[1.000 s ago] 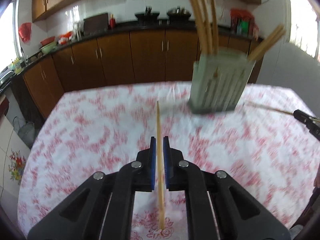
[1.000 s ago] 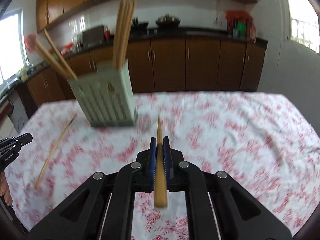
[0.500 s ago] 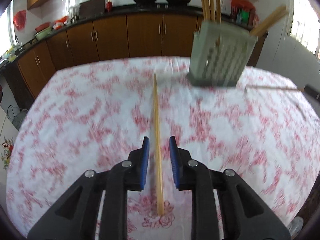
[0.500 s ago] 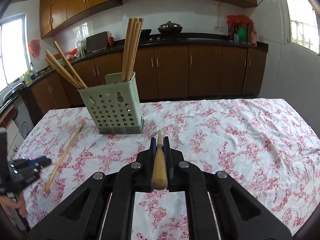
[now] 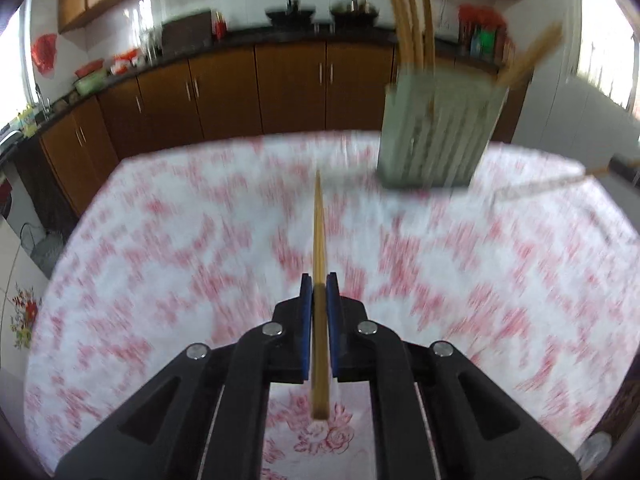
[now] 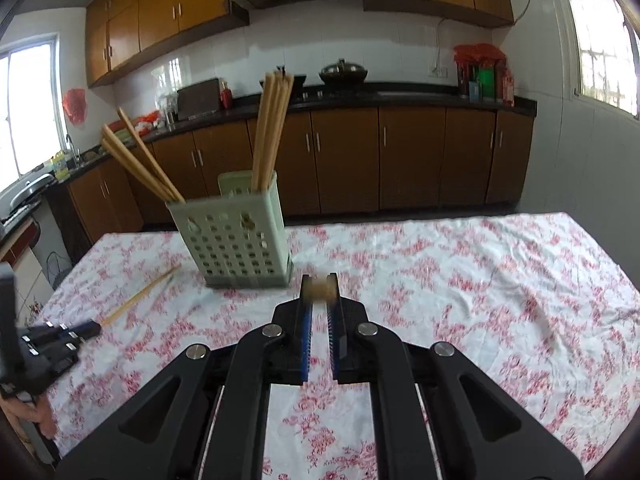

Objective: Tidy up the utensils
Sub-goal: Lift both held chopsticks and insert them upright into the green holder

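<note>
A pale green perforated holder [image 6: 236, 236] stands on the flowered tablecloth with several wooden chopsticks [image 6: 272, 128] in it; it shows blurred in the left wrist view [image 5: 436, 136]. My left gripper [image 5: 319, 284] is shut on a wooden chopstick [image 5: 319, 240] that points forward over the cloth. In the right wrist view the left gripper [image 6: 90, 327] holds that chopstick [image 6: 140, 294] low at the left. My right gripper [image 6: 319, 286] is shut on a chopstick [image 6: 319, 290] seen end-on between the blue pads, just right of the holder's base.
The table [image 6: 480, 280] is covered by a white cloth with red flowers. Brown kitchen cabinets [image 6: 400, 160] and a dark counter run behind it. A sink [image 6: 28, 196] is at the far left. A hand [image 6: 32, 412] shows at the lower left.
My left gripper was open around the chopstick half a second ago and is now closed on it. My right gripper has tipped its chopstick up, so it shows end-on.
</note>
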`<state>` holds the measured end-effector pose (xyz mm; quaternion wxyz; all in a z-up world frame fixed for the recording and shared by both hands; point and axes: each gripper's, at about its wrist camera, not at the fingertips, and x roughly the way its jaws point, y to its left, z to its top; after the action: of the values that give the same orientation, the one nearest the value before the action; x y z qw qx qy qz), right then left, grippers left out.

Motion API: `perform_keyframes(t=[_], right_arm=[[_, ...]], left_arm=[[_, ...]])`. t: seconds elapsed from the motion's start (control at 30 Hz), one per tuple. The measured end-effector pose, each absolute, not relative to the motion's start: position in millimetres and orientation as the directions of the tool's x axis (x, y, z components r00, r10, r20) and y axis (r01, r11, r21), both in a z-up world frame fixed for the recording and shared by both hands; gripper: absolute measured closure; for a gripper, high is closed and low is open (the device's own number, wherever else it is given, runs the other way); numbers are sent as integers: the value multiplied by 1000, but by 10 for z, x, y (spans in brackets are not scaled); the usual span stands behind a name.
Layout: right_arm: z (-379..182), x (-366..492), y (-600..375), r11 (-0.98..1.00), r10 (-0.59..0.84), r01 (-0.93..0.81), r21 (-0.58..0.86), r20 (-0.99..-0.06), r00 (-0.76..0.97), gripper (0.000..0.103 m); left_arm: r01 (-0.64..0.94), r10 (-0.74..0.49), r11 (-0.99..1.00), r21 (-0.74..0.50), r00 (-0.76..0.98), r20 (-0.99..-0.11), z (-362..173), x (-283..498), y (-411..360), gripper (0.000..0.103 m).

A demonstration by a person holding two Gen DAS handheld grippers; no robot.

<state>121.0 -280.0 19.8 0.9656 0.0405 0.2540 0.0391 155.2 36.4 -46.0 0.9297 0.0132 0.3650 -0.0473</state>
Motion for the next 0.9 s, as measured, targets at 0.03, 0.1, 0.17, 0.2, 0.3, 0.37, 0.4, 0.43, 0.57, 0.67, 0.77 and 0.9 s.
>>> perform_keyframes(t=[0.03, 0.1, 0.17, 0.2, 0.3, 0.37, 0.4, 0.43, 0.57, 0.67, 0.77, 0.9], right_arm=[[240, 1204, -2802, 993, 97, -56, 100, -475, 875, 95], [307, 1189, -2807, 993, 100, -59, 103, -455, 885, 95], [354, 1183, -2803, 993, 101, -62, 101, -441, 892, 95], [370, 1183, -2805, 993, 100, -62, 100, -437, 894, 95], [456, 1178, -2784, 993, 102, -66, 100, -415, 904, 95], [538, 1176, -2772, 992, 110, -75, 102, -395, 912, 95], [583, 1174, -2763, 991, 115, -81, 104, -385, 916, 95], [629, 1172, -2752, 991, 120, -86, 106, -373, 920, 95], [891, 1195, -2691, 984, 158, -123, 129, -309, 938, 95], [1103, 1218, -2638, 976, 188, -154, 156, -240, 952, 95], [1322, 1258, -2596, 964, 217, -186, 189, -157, 963, 95], [1460, 1350, -2542, 962, 213, -196, 188, -76, 974, 95]], left_arm=[[94, -88, 995, -26, 753, -652, -315, 1535, 397, 94], [90, -102, 995, -51, 782, -614, -119, 1518, 436, 95], [88, -113, 994, -71, 812, -573, 77, 1492, 465, 95], [89, -116, 993, -75, 820, -560, 149, 1498, 476, 95], [99, -130, 991, -88, 840, -527, 357, 1495, 467, 95], [114, -150, 988, -101, 849, -507, 502, 1503, 458, 95], [119, -155, 987, -104, 852, -499, 545, 1504, 446, 95], [125, -161, 987, -105, 857, -490, 604, 1500, 423, 95], [167, -198, 980, -107, 879, -435, 897, 1459, 278, 95], [210, -242, 970, -124, 892, -381, 1126, 1444, 141, 95], [233, -263, 964, -130, 912, -316, 1333, 1451, 21, 95], [234, -263, 961, -151, 940, -219, 1600, 1554, -121, 95]])
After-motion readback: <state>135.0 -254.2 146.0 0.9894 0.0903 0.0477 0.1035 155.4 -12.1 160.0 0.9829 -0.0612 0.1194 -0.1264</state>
